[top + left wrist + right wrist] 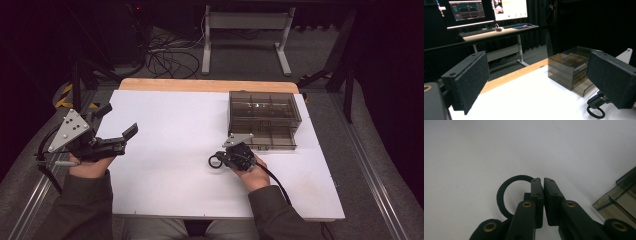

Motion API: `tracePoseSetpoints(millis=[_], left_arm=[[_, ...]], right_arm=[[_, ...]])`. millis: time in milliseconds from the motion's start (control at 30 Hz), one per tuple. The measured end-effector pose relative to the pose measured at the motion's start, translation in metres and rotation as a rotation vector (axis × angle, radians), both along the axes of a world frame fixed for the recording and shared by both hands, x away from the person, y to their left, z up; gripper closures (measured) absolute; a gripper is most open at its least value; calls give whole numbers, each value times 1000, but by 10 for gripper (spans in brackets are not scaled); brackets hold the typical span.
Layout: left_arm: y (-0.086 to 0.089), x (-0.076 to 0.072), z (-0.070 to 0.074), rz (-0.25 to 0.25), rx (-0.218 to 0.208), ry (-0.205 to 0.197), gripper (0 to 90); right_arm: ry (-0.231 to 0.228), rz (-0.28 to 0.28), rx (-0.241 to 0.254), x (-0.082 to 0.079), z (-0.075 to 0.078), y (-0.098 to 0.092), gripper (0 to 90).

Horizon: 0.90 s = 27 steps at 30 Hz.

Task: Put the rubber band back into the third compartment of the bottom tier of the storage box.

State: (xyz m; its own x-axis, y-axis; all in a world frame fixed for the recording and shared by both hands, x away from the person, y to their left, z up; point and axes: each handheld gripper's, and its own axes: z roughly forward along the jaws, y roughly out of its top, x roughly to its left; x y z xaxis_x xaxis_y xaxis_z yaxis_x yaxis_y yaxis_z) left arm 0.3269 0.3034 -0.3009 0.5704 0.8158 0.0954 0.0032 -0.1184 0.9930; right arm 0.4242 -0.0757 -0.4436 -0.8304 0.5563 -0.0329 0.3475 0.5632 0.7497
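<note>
Forearms in dark sleeves entered the high view from six o'clock, nearest the camera.

Item 1. White table top [180, 150], the largest piece, with a bare wooden strip along its twelve o'clock edge.

Item 2. Smoky clear drawer box [264, 119], standing at about one o'clock on the table; its lowest drawer was pulled out toward six o'clock. The same box [571, 71] appeared at three o'clock in the left gripper view, and a corner of its drawer [621, 200] at four o'clock in the right gripper view.

Item 3. Left gripper [116, 125], held at nine o'clock over the table's edge, jaws spread wide with nothing between them; its pads [470, 80] stood well apart.

Item 4. Right gripper [220, 160], at about five o'clock on the table, just beside the open drawer, jaws pressed together.

Item 5. Black ring [505, 197], smallest piece, lying on the table beneath the closed right jaws; whether it was pinched could not be told. Also seen from above [215, 161] and from the left gripper view [596, 112].
</note>
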Motion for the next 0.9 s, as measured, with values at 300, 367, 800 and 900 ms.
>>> tracePoseSetpoints(millis=[300, 367, 800, 900], left_arm=[[0, 0, 0, 3, 3, 1, 58], [1, 0, 0, 7, 1, -2, 57], [0, -1, 0, 9, 1, -4, 58], [0, -1, 0, 8, 2, -4, 58]], right_arm=[[-19, -20, 11, 1, 3, -4, 867], [-24, -25, 14, 1, 4, -6, 867], [-37, -56, 42, 4, 9, -17, 867], [-39, -62, 48, 4, 10, -20, 867]])
